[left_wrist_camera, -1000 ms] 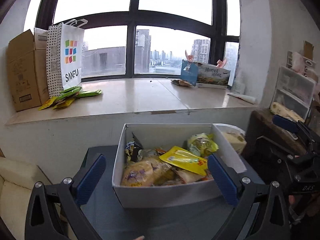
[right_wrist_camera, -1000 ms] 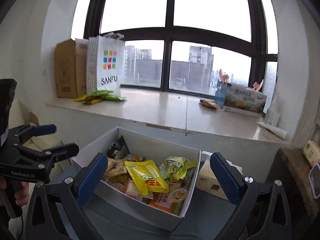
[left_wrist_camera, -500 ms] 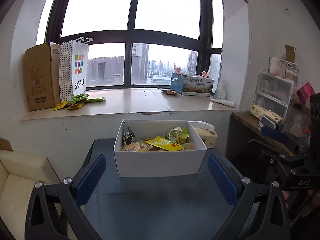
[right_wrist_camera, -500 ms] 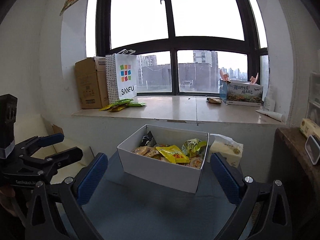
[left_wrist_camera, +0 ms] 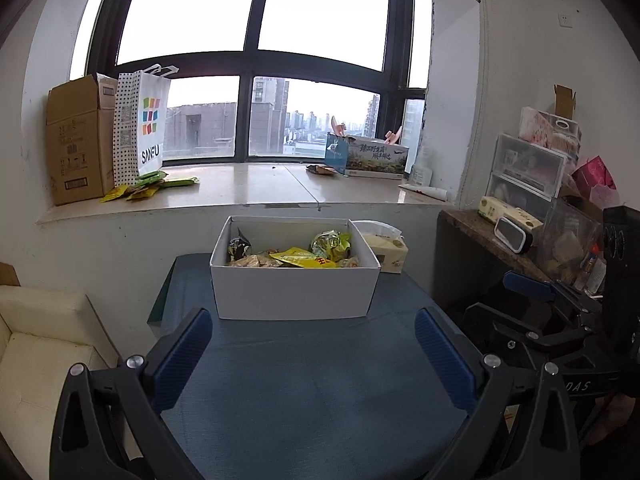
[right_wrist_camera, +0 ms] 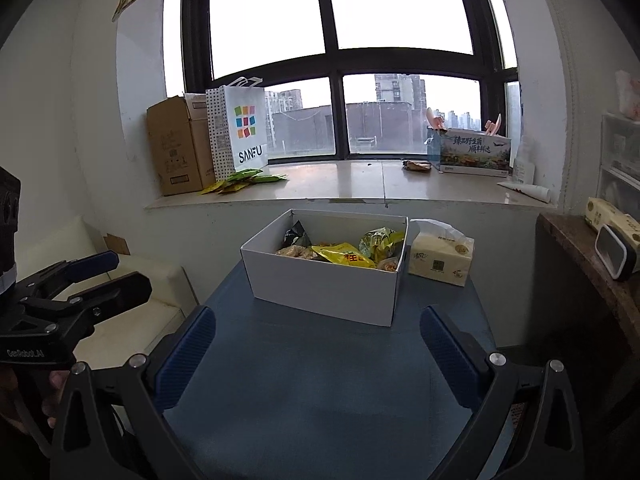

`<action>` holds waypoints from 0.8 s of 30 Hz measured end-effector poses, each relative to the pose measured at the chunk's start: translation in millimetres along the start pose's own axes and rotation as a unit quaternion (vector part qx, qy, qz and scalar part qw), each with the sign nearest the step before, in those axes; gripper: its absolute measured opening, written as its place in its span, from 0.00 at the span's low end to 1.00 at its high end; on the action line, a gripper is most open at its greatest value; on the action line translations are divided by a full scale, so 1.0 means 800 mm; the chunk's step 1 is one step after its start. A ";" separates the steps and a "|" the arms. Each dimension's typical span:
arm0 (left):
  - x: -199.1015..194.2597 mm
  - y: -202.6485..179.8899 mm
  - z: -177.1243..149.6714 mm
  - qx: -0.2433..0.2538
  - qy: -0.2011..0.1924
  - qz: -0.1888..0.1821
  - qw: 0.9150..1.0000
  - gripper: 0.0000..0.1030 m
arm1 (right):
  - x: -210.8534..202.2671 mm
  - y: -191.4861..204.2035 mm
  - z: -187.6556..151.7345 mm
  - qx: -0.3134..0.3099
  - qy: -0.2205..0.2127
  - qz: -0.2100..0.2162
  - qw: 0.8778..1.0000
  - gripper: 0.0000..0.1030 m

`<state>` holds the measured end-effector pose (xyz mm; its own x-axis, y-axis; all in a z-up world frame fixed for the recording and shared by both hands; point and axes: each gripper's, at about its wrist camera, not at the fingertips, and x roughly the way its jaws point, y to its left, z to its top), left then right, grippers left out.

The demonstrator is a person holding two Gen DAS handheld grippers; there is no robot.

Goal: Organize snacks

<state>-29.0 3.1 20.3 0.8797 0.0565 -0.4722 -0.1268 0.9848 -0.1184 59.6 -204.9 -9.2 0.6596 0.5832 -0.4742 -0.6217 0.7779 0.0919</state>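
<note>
A white cardboard box (left_wrist_camera: 294, 292) stands on the blue table (left_wrist_camera: 312, 380), filled with several snack packets, among them a yellow one (left_wrist_camera: 302, 258). The box also shows in the right wrist view (right_wrist_camera: 324, 286), with the yellow packet (right_wrist_camera: 346, 255) inside. My left gripper (left_wrist_camera: 314, 356) is open and empty, held back from the box over the table. My right gripper (right_wrist_camera: 318, 354) is open and empty too, also back from the box. Green and yellow packets (left_wrist_camera: 150, 186) lie on the windowsill.
A tissue pack (right_wrist_camera: 440, 258) sits right of the box. On the windowsill (left_wrist_camera: 256, 188) stand a brown carton (left_wrist_camera: 74, 144), a SANFU bag (left_wrist_camera: 142, 128) and a printed box (left_wrist_camera: 370, 156). A cluttered shelf (left_wrist_camera: 520, 236) is at right, a cream sofa (left_wrist_camera: 36, 344) at left.
Both grippers have pulled back and risen from close above the box; the box now looks smaller and farther. Both stay open and empty.
</note>
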 end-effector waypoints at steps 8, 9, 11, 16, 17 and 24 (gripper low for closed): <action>0.004 -0.001 -0.001 0.000 0.009 -0.005 1.000 1.00 | -0.002 -0.002 0.000 0.008 0.001 -0.001 1.000 1.00; 0.004 -0.002 0.000 0.001 0.009 -0.004 1.000 1.00 | -0.003 -0.002 0.000 0.008 0.000 -0.001 1.000 1.00; 0.004 -0.003 -0.001 0.001 0.009 -0.004 1.000 1.00 | -0.003 -0.002 0.000 0.007 0.000 -0.001 1.000 1.00; 0.006 -0.002 -0.001 0.000 0.012 -0.005 1.000 1.00 | -0.004 -0.001 0.000 0.007 -0.002 0.002 1.000 1.00; 0.007 -0.001 -0.001 -0.001 0.013 -0.005 1.000 1.00 | -0.004 -0.001 0.000 0.007 -0.002 0.002 1.000 1.00; 0.008 0.000 -0.002 -0.003 0.016 -0.006 1.000 1.00 | -0.004 -0.002 0.000 0.008 -0.002 0.001 1.000 1.00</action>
<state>-24.1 3.2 15.8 0.8662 0.0391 -0.4981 -0.1186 0.9845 -0.1289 58.2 -208.3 -8.0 0.6598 0.5862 -0.4701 -0.6163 0.7801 0.1078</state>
